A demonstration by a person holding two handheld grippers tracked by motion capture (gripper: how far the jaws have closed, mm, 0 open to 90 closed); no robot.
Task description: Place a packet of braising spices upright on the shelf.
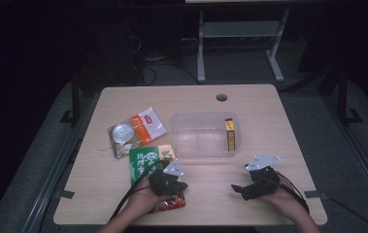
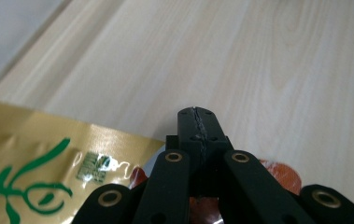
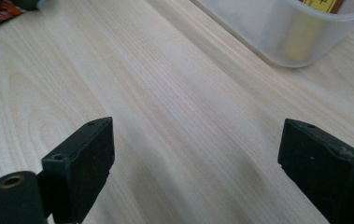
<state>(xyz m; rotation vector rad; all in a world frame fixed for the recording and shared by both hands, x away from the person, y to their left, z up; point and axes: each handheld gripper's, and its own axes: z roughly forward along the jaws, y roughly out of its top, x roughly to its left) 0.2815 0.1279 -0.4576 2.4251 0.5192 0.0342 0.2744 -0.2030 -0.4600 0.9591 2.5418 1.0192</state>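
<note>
On the wooden table (image 1: 269, 145), the left gripper (image 1: 172, 184) sits near the front edge, above a red snack packet (image 1: 172, 203) that lies partly under it. In the left gripper view its two black jaws are pressed together, tip against tip, with nothing visible between them; the red packet (image 2: 282, 173) shows just behind and below the jaws, and beside it lies a gold and green packet (image 2: 48, 163). In the high view this green packet (image 1: 145, 162) is just in front of the clear plastic box (image 1: 206, 138), and its near end reaches the left gripper. The right gripper (image 1: 249, 189) rests on the table to the right, well apart from the left one, and its jaws are spread wide over bare wood with nothing between them. A yellow and brown small box (image 1: 229, 133) stands inside the clear box, against its right wall. An orange and white packet (image 1: 135, 131) lies left of the clear box.
</note>
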